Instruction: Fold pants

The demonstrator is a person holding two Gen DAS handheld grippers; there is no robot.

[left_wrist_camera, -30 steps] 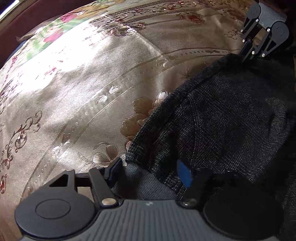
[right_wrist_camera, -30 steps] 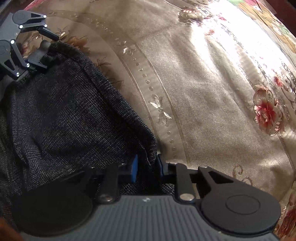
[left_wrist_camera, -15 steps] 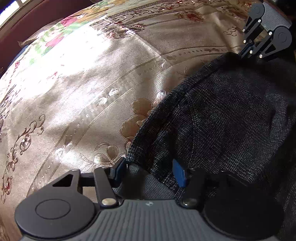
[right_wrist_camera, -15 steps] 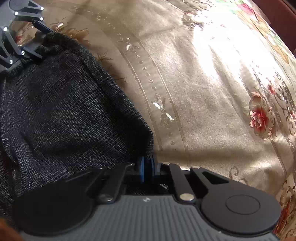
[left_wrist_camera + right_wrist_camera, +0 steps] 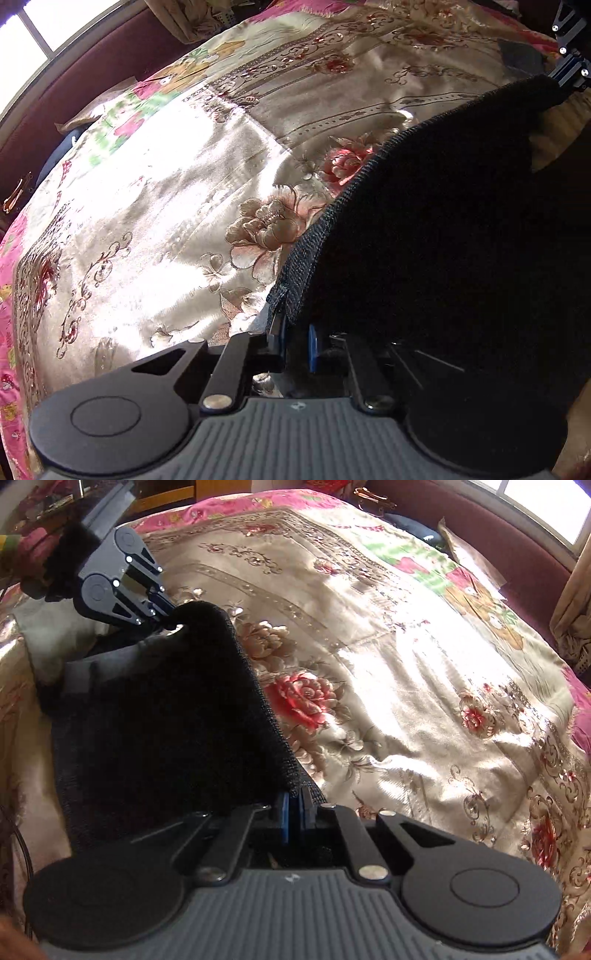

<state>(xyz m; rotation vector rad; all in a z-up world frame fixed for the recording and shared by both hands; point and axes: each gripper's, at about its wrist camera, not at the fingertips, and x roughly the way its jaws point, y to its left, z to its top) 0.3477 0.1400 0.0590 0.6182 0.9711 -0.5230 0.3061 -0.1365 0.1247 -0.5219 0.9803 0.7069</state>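
Observation:
The dark knitted pants (image 5: 443, 240) hang lifted off the bedspread (image 5: 166, 184), one ribbed edge stretched between my two grippers. My left gripper (image 5: 295, 338) is closing tight on one end of that edge, and the cloth sits pinched between its blue pads. In the right wrist view my right gripper (image 5: 295, 812) is shut on the other end of the pants (image 5: 166, 720). Each gripper shows in the other's view: the right gripper (image 5: 570, 70) at the top right corner, the left gripper (image 5: 168, 611) at the upper left. The rest of the pants droops in shadow below.
A gold floral bedspread (image 5: 406, 664) with a pink border covers the bed, sunlit in the middle. A maroon padded headboard (image 5: 517, 546) and a window (image 5: 546, 502) lie beyond it. Cluttered furniture (image 5: 37, 535) stands past the bed's far corner.
Both grippers have risen and pulled back, lifting the pants' edge off the bedspread. The left jaws went from wide apart to closed on the cloth. The right jaws closed fully on their end.

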